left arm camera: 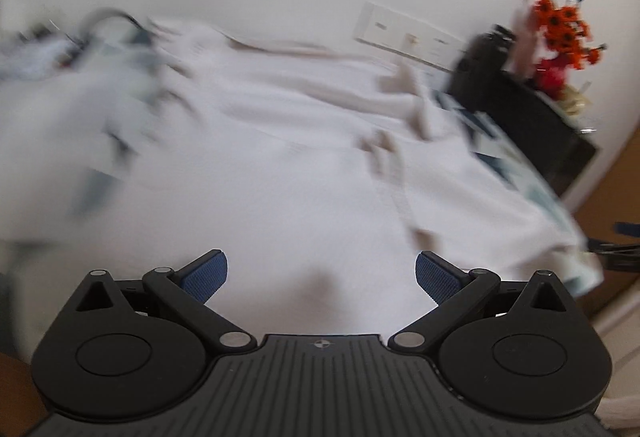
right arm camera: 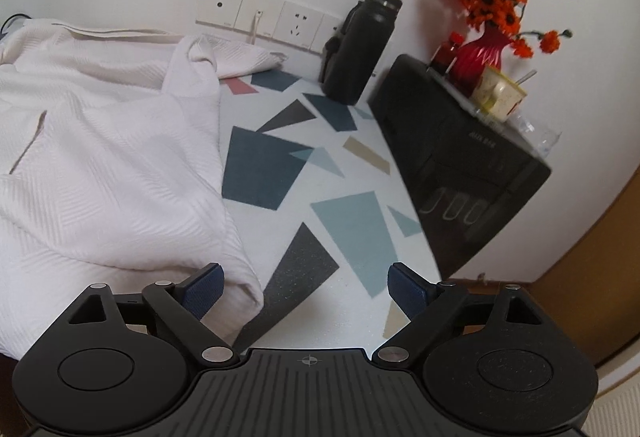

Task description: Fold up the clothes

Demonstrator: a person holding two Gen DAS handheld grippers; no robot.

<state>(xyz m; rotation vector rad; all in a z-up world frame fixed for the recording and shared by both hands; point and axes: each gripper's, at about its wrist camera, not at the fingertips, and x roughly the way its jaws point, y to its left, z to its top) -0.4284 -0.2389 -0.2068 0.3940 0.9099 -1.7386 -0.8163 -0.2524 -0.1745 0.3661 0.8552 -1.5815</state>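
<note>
A white textured garment point(right arm camera: 104, 157) lies rumpled on a table covered with a patterned cloth point(right arm camera: 344, 221) of blue and grey shapes. In the left wrist view the same white garment point(left arm camera: 260, 165) fills the middle, heavily blurred. My left gripper point(left arm camera: 322, 273) hovers open above the garment with nothing between its blue pads. My right gripper point(right arm camera: 306, 287) is open too, over the garment's near right corner and the bare cloth beside it. The other gripper's black tip point(left arm camera: 616, 249) shows at the right edge of the left wrist view.
A black appliance point(right arm camera: 460, 165) stands at the table's right side, with a red vase of orange flowers point(right arm camera: 484, 17) and a cup point(right arm camera: 500, 93) on top. A dark bottle point(right arm camera: 360, 49) stands by the wall sockets point(right arm camera: 272, 19). Blurred clutter point(left arm camera: 60, 49) lies at the far left.
</note>
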